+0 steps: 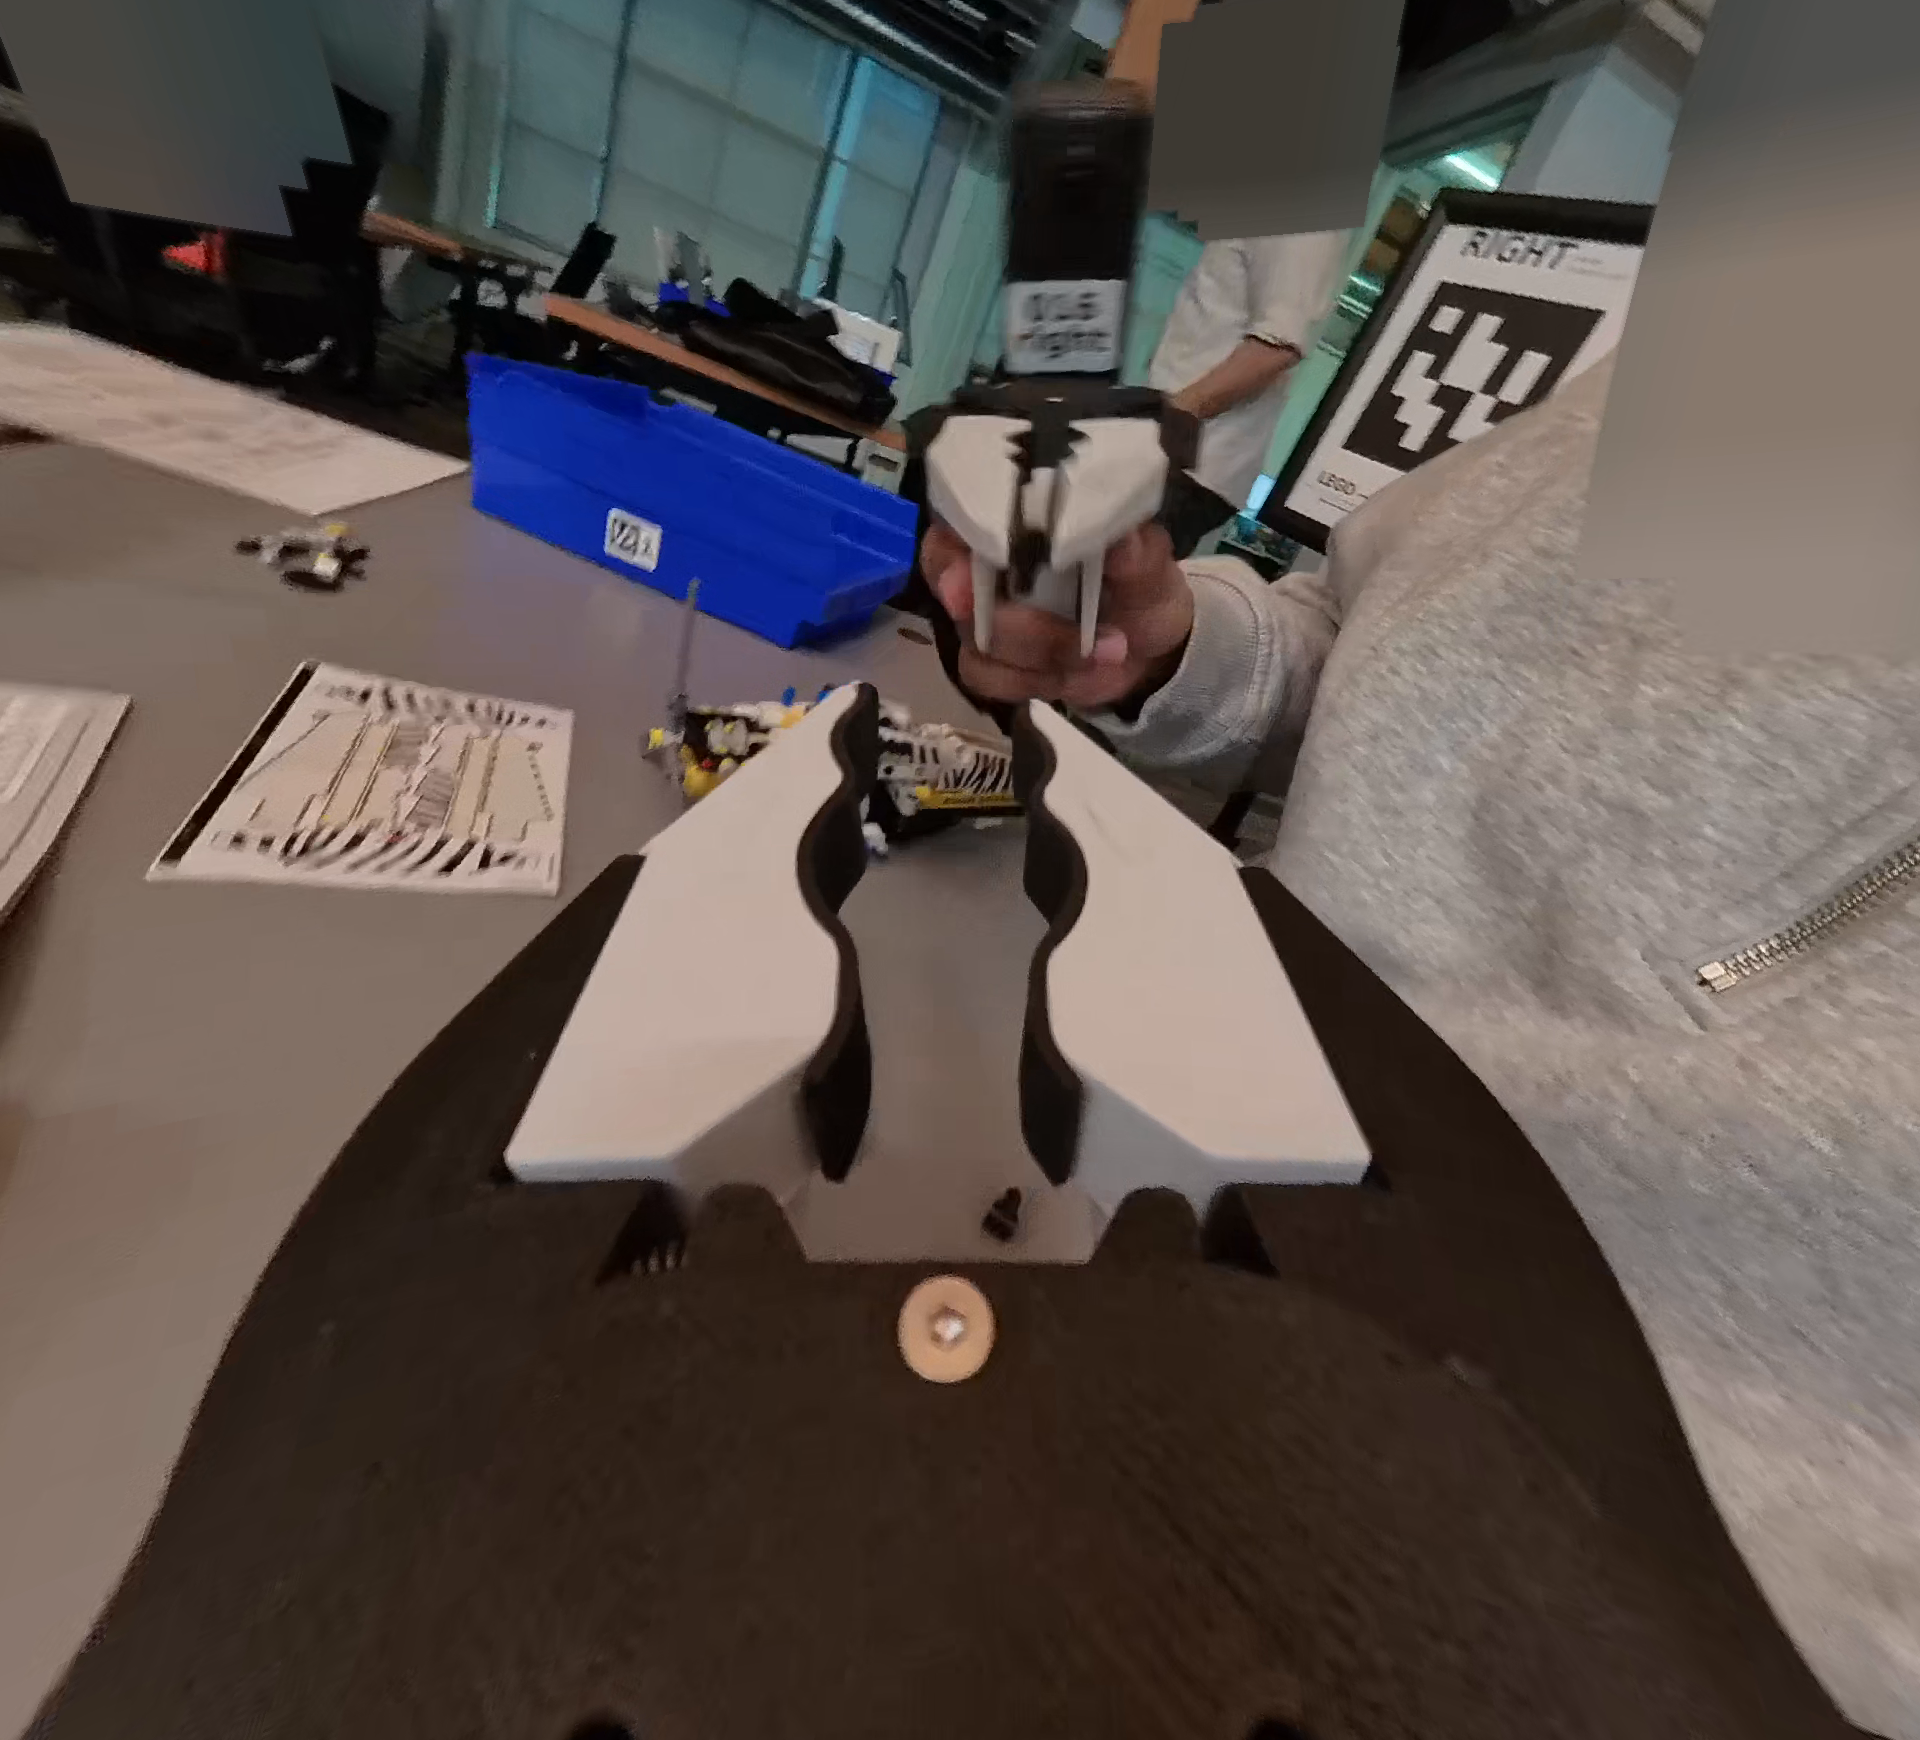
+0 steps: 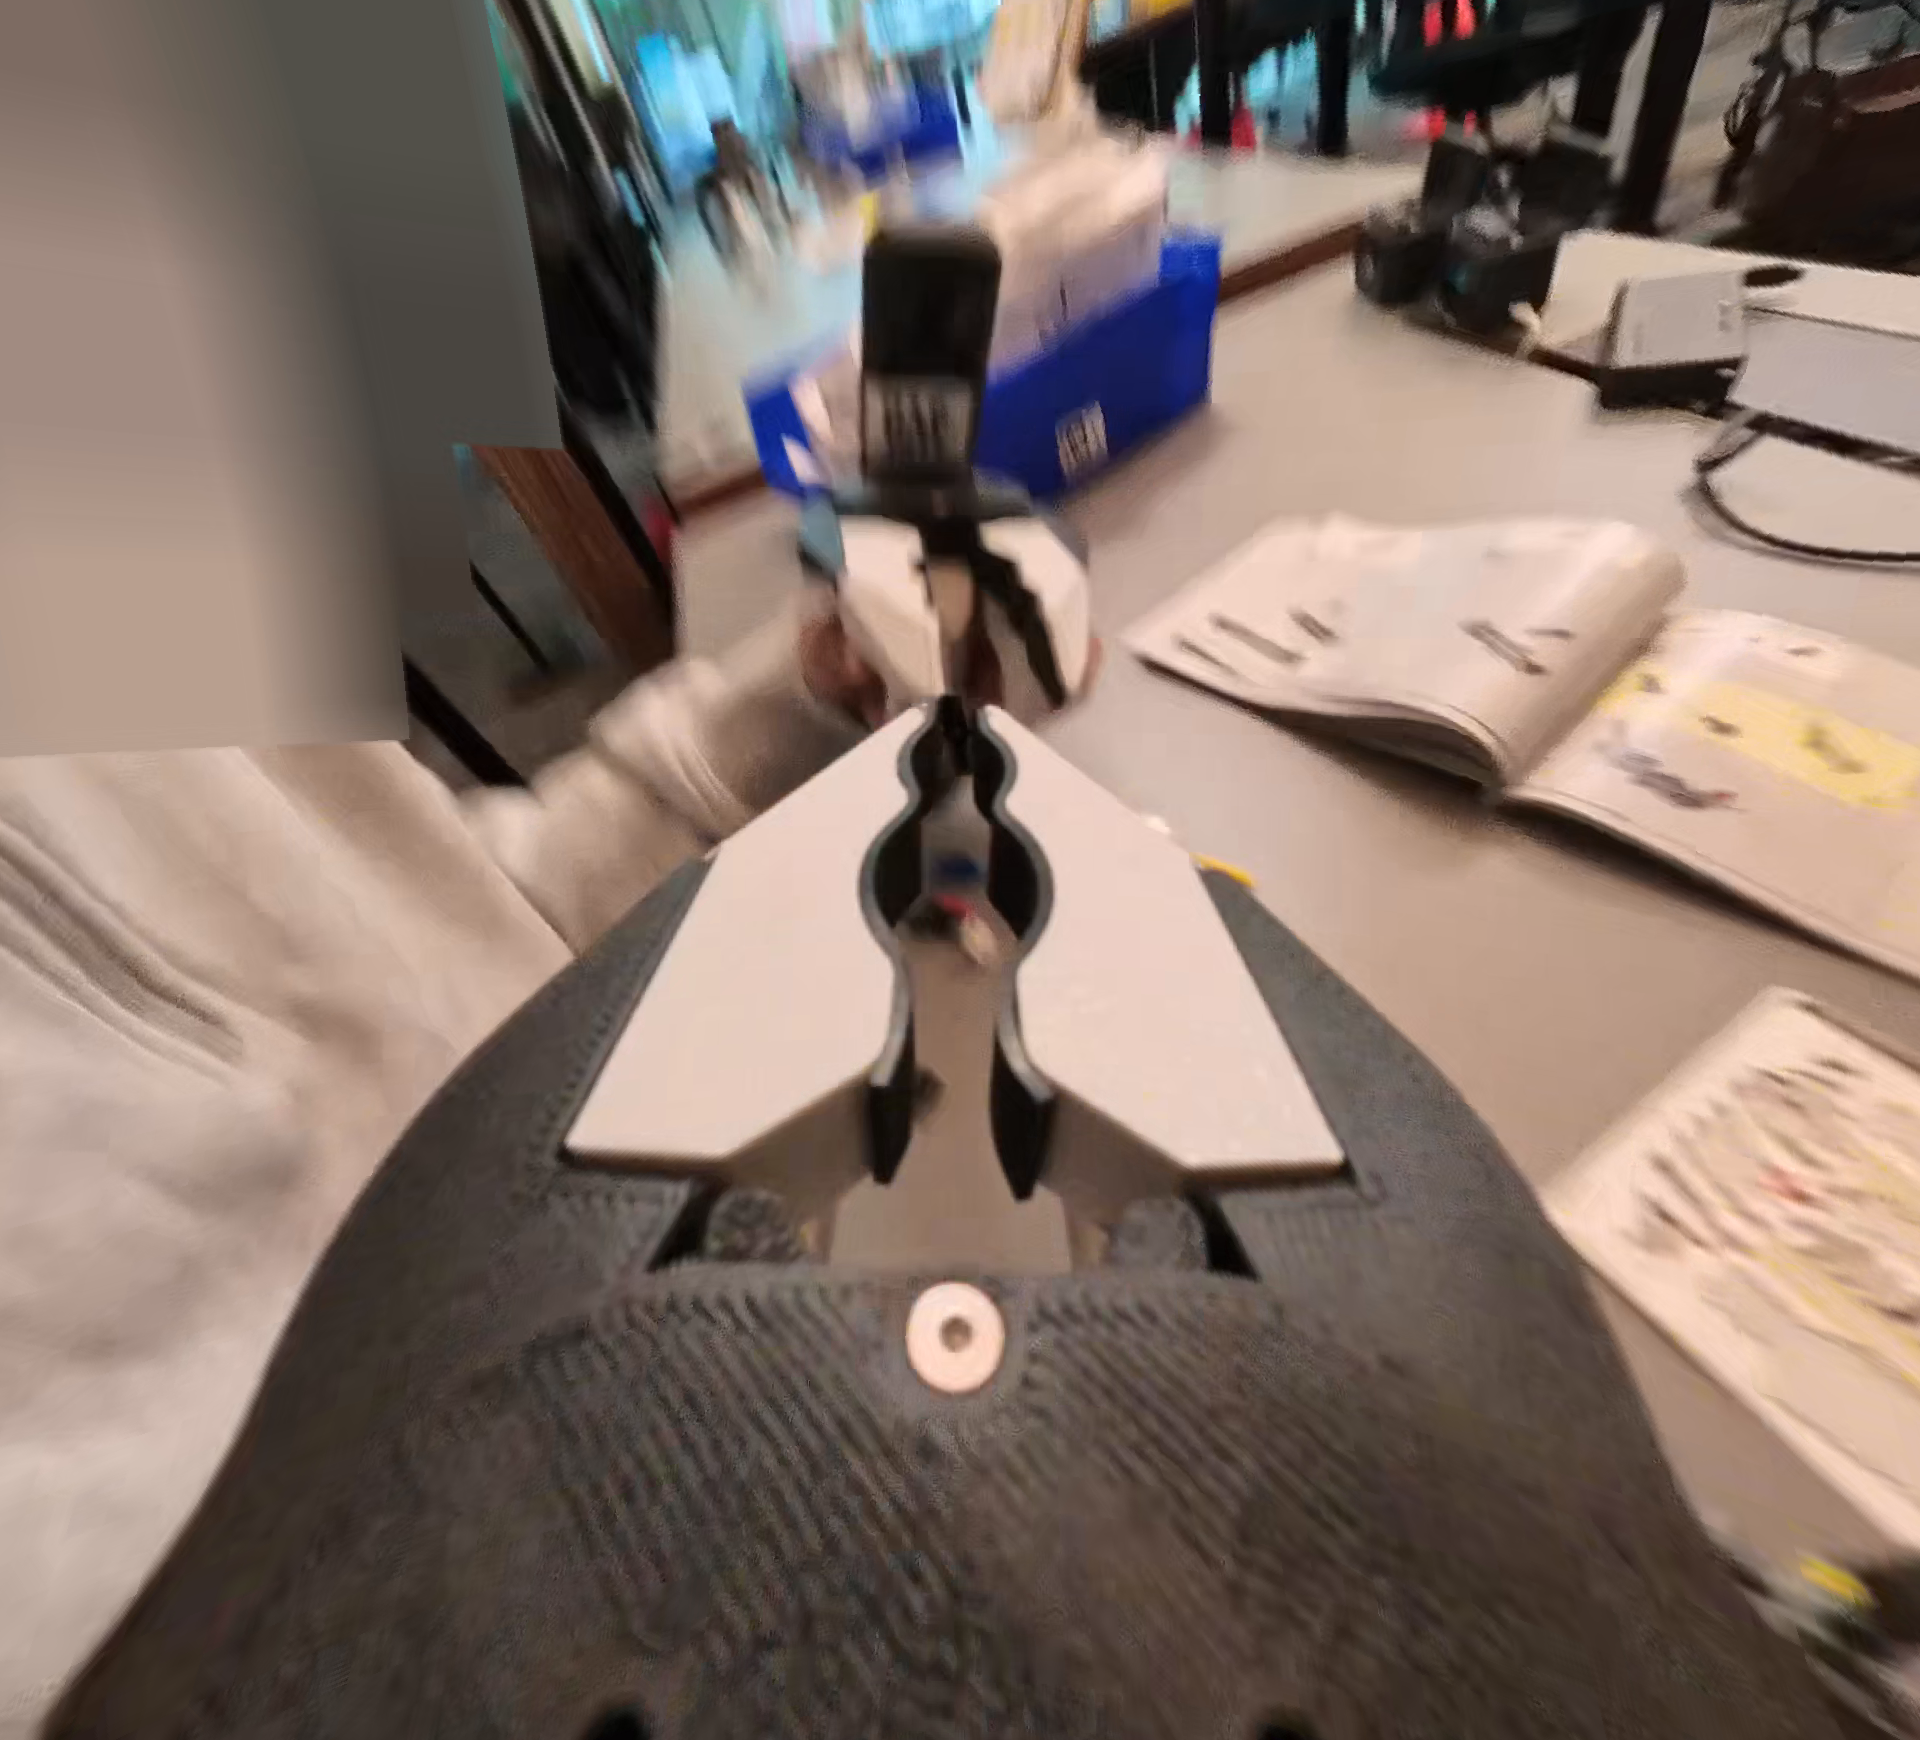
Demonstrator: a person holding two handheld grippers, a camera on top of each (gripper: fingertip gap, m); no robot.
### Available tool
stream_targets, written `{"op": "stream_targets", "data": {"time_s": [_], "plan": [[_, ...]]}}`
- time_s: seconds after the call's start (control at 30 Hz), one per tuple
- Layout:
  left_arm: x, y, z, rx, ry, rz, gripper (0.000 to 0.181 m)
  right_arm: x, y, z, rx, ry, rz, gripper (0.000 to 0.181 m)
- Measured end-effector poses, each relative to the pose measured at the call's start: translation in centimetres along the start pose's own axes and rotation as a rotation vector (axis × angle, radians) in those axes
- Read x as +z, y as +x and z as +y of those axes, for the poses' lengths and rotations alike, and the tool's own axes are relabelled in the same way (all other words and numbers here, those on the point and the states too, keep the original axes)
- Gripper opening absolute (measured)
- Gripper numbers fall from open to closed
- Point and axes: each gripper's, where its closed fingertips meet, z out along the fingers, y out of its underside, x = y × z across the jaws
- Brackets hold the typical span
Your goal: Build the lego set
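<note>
In the left wrist view my left gripper (image 1: 945, 719) is open and empty, raised above the grey table (image 1: 416, 1015). A yellow, white and black lego model (image 1: 940, 771) lies on the table past its fingertips. My right gripper (image 1: 1034, 537), held in a hand, faces it from beyond the model. In the blurred right wrist view my right gripper (image 2: 951, 724) has its jaws almost together on a small dark piece (image 2: 951, 716) at the tips. Coloured lego bits (image 2: 956, 880) show through the gap lower down. The left gripper (image 2: 961, 620) faces it, just past its tips.
A blue bin (image 1: 675, 495) stands behind the model. A sticker sheet (image 1: 384, 776) lies at the left and a small lego sub-assembly (image 1: 307, 547) farther back. An open instruction booklet (image 2: 1455, 630) lies on the table. The person's grey sleeve (image 1: 1558, 859) fills the right side. Only a small space, under 4 cm, lies between the two pairs of fingers.
</note>
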Motion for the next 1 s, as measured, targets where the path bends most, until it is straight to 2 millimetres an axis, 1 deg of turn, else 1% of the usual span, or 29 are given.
{"op": "stream_targets", "data": {"time_s": [0.07, 0.1, 0.17, 0.27, 0.4, 0.53, 0.7, 0.77, 1.0], "plan": [[1.2, 1.2, -0.8, 0.065, 0.045, 0.047, 0.024, -0.6, -0.1, -2.3, 0.177, 0.182, -0.054, 0.001], [1.7, 1.6, -1.3, 0.094, 0.072, 0.061, 0.024, -0.8, 0.0, -2.9, 0.232, 0.251, -0.071, 0.001], [2.7, 1.9, -2.0, 0.129, 0.111, 0.054, 0.023, -1.0, 0.1, -3.3, 0.295, 0.327, -0.086, 0.001], [3.8, 1.7, -2.6, 0.175, 0.148, 0.01, 0.024, -0.8, 0.0, -3.3, 0.357, 0.38, -0.11, 0.001], [4.0, 2.3, -4.0, 0.2, 0.257, 0.021, 0.019, -0.6, -0.1, -3.1, 0.372, 0.386, -0.114, 0.001], [3.8, 1.9, -3.8, 0.212, 0.249, -0.002, 0.009, -0.6, -0.1, -3.1, 0.37, 0.387, -0.108, 0.001], [3.7, 1.9, -3.8, 0.216, 0.254, 0.0, 0.007, -0.7, -0.1, -3.1, 0.367, 0.4, -0.102, 0.001], [3.6, 2.0, -4.0, 0.213, 0.262, 0.004, 0.002, -1.0, 0.2, -3.0, 0.354, 0.401, -0.079, 0.001], [3.4, 2.1, -3.9, 0.217, 0.257, 0.013, 0.001, -1.3, 0.1, -2.4, 0.336, 0.35, -0.066, 0.0]]}}
